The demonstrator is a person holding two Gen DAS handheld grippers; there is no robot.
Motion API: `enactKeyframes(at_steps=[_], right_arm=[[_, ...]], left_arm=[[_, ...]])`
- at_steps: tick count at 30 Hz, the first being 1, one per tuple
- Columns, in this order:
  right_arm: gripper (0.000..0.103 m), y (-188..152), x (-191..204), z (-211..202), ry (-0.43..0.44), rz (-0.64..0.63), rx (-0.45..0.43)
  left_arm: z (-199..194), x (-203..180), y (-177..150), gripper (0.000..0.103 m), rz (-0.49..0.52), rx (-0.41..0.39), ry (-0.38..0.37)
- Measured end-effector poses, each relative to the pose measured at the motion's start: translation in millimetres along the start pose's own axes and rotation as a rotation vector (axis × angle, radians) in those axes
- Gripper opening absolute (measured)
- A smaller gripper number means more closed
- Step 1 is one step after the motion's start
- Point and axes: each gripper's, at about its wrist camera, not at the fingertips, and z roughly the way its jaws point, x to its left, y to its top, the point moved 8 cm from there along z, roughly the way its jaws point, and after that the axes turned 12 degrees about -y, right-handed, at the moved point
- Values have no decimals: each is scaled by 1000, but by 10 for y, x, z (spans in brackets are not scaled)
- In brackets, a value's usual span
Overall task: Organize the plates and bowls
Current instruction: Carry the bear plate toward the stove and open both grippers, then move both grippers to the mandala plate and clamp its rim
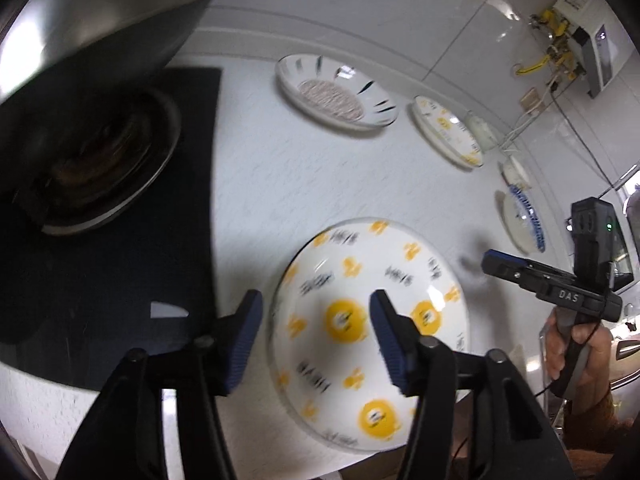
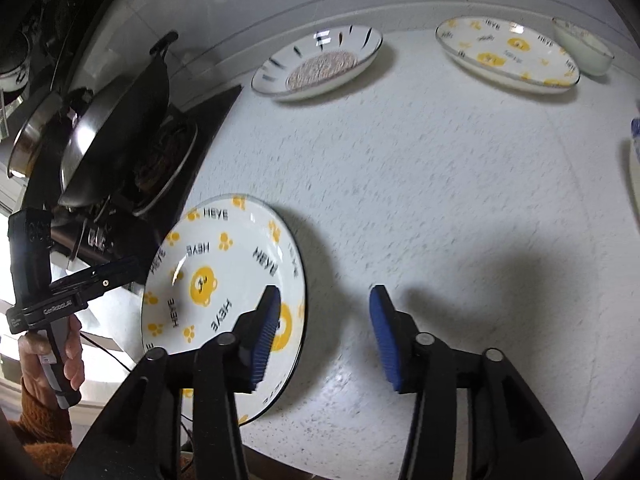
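Reading "HEYE" on yellow-bear plate (image 2: 224,280), "DAS" on right claw (image 1: 490,266)

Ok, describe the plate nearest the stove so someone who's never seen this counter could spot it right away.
Start at the black stove with the wok at the counter's left end. The near plate lies just right of it, at the front edge. It has yellow bear faces and HEYE lettering like the far plate by the wall, but sits closest to both grippers.

Glossy glazed white ceramic plate with yellow bear print (image 2: 224,276) on matt, speckled white stone bench (image 2: 440,200); ribbed blue rubber pads (image 2: 266,340); polished metal wok (image 2: 116,136).
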Motion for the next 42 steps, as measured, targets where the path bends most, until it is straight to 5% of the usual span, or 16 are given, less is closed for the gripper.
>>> enactKeyframes(at_steps=[8, 18, 27, 34, 42], right_arm=[[63, 889, -82, -40, 53, -49, -65], [63, 1908, -120, 467, 114, -60, -65], [63, 2313, -58, 1098, 107, -79, -5], [63, 2394, -20, 1406, 101, -90, 34], [31, 2449, -22, 1585, 110, -82, 61]], left_arm=[[468, -269, 1068, 66, -34, -23, 28], [1067, 409, 2014, 66, -186, -46, 157], [1433, 916, 2353, 66, -256, -48, 165], [1561, 1081, 2425, 65, -291, -39, 98], [1570, 1145, 2506, 64, -312, -17, 46]])
